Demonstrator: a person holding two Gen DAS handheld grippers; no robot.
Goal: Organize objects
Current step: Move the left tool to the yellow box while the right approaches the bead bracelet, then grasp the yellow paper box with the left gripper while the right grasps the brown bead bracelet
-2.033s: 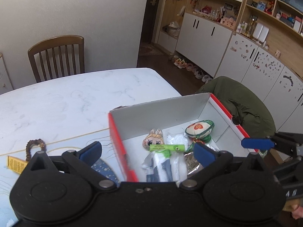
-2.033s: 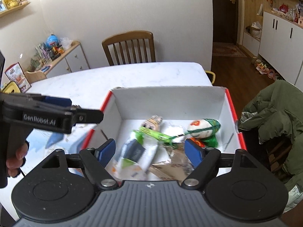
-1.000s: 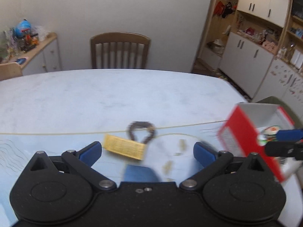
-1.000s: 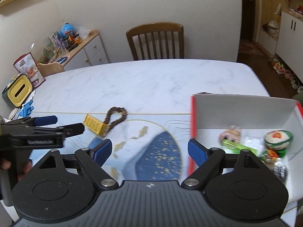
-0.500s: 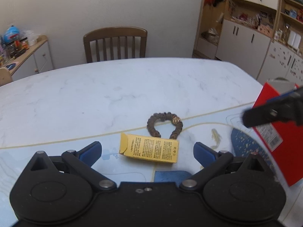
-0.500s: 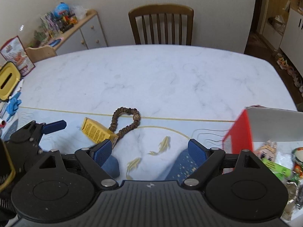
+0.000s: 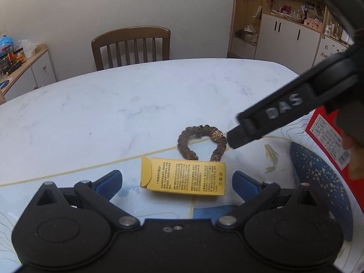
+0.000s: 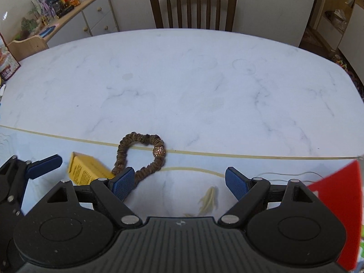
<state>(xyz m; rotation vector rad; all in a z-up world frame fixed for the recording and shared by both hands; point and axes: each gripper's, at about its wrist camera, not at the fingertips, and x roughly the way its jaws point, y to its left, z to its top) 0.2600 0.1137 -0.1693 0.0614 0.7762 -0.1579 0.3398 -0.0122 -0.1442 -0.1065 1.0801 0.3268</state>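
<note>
- Your left gripper (image 7: 176, 183) is spread wide around the flat yellow cardboard box (image 7: 183, 176).
- Your right gripper (image 8: 179, 180) is spread too, empty, its left finger over the brown ruffled fabric hair tie (image 8: 141, 153) just behind that box.

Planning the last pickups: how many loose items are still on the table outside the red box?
2: yellow carton between the left gripper's open fingers; brown scrunchie just behind it. Others may lie out of frame.

Yellow printed carton (image 7: 183, 176) lying flat on mat, brown beaded scrunchie (image 7: 201, 141) looped just behind, touching
</note>
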